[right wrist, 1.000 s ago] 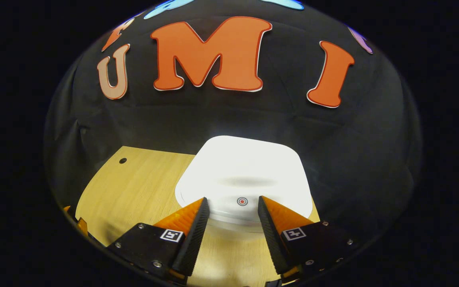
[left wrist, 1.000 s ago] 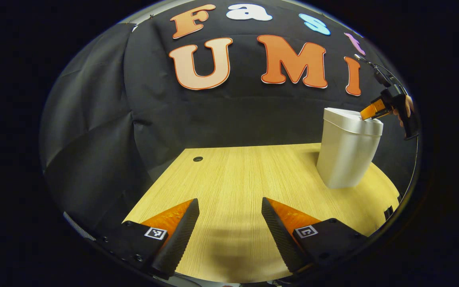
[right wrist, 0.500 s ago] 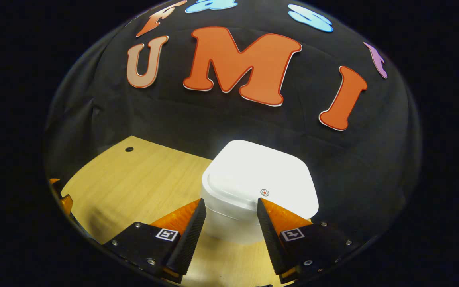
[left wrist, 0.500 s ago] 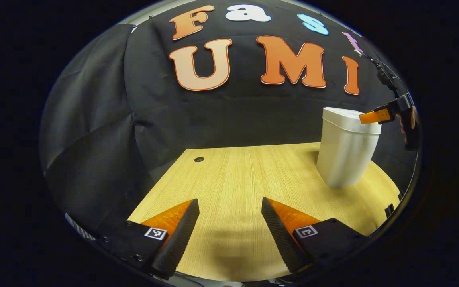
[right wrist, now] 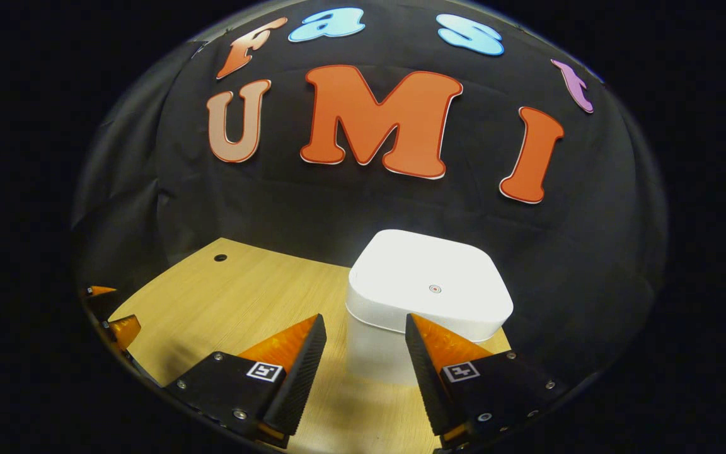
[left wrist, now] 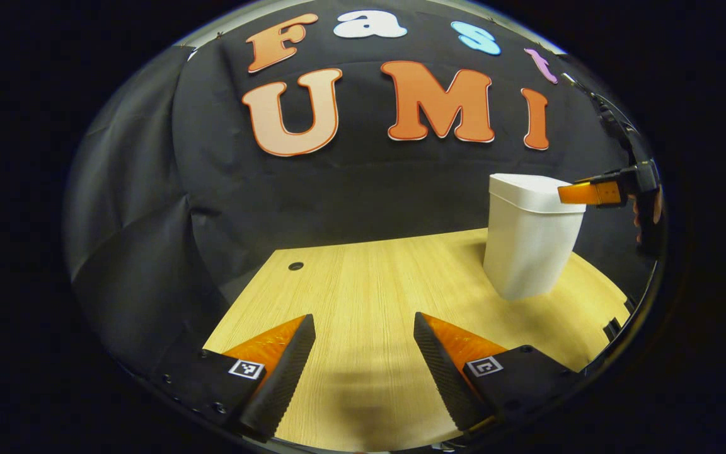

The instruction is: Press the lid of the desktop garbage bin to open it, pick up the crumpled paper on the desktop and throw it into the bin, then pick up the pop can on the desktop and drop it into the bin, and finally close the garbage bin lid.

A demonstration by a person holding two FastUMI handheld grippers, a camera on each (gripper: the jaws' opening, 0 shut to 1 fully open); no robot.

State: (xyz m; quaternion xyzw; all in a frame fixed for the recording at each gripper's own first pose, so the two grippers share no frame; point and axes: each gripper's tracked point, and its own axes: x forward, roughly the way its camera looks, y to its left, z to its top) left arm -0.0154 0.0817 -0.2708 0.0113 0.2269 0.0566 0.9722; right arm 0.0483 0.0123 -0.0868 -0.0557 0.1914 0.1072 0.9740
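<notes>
Your right gripper (right wrist: 363, 340) hovers near the white bin (right wrist: 423, 315) on the worktop (left wrist: 388, 284), fingers open, lid (right wrist: 429, 284) shut (task probably finished). Left gripper (left wrist: 363, 343) open, idle.

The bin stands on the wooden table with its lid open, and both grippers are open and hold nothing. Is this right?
Not quite: the lid is closed and lies flat on the bin, as the right gripper view shows. The rest holds: the bin stands on the wooden table, and the left gripper and the right gripper are both open and hold nothing.
</notes>
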